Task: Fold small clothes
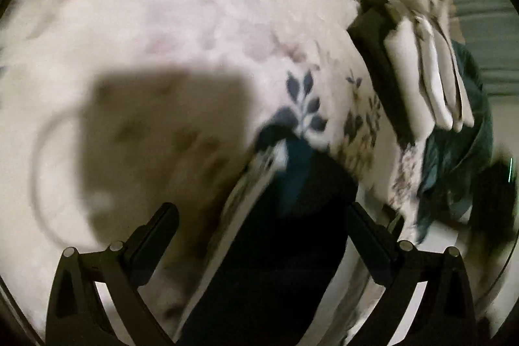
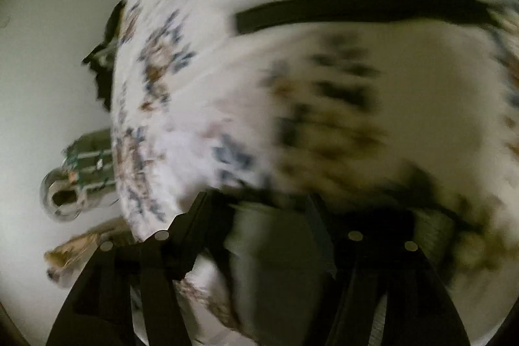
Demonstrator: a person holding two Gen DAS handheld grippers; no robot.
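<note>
Nearest in the left wrist view, the left gripper (image 1: 262, 216) has its jaws spread wide apart, and a dark navy garment (image 1: 275, 248) lies between them on the floral bedspread (image 1: 194, 21); whether a finger touches it is unclear. Further off, near the bed's edge, sits a stack of folded clothes (image 1: 421, 60) with a teal garment (image 1: 460, 151) beside it. In the blurred right wrist view, the right gripper (image 2: 262, 216) has a greyish cloth (image 2: 272, 248) between its fingers; I cannot tell whether the jaws clamp it.
</note>
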